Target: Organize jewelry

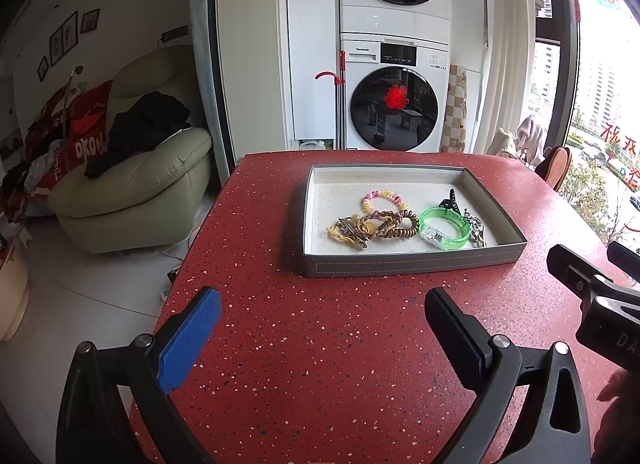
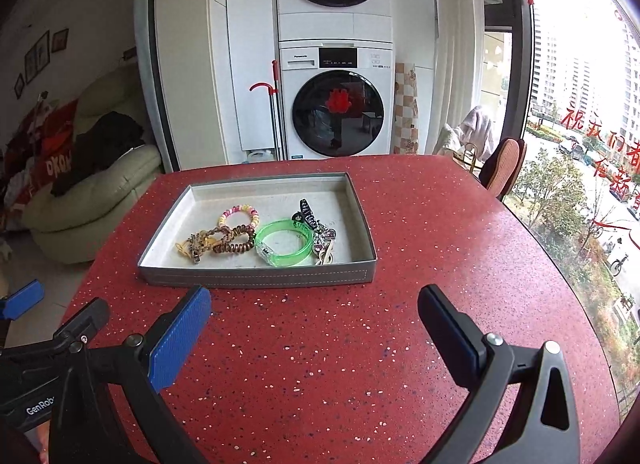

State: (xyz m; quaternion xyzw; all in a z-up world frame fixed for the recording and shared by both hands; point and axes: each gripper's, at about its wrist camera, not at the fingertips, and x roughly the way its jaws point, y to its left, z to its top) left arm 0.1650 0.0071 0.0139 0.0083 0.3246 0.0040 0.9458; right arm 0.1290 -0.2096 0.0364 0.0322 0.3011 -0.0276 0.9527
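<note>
A grey tray (image 1: 412, 264) (image 2: 256, 278) sits on the red speckled table. Inside lie a pink-yellow bead bracelet (image 1: 385, 200) (image 2: 239, 215), a brown coil hair tie (image 1: 394, 224) (image 2: 234, 240), a yellow-and-metal piece (image 1: 346, 230) (image 2: 190, 246), a green bangle (image 1: 444, 227) (image 2: 284, 242), a black hair claw (image 1: 452, 202) (image 2: 306, 211) and a silver trinket (image 1: 476, 230) (image 2: 324, 246). My left gripper (image 1: 322, 314) is open and empty, short of the tray's near wall. My right gripper (image 2: 314, 310) is open and empty, also just short of the tray.
The red table (image 1: 320, 364) (image 2: 360, 364) drops off on the left and ends at a window on the right. A pale sofa (image 1: 132, 184) stands left. Stacked washing machines (image 1: 394, 104) stand behind. A chair back (image 2: 502, 168) is at the far right.
</note>
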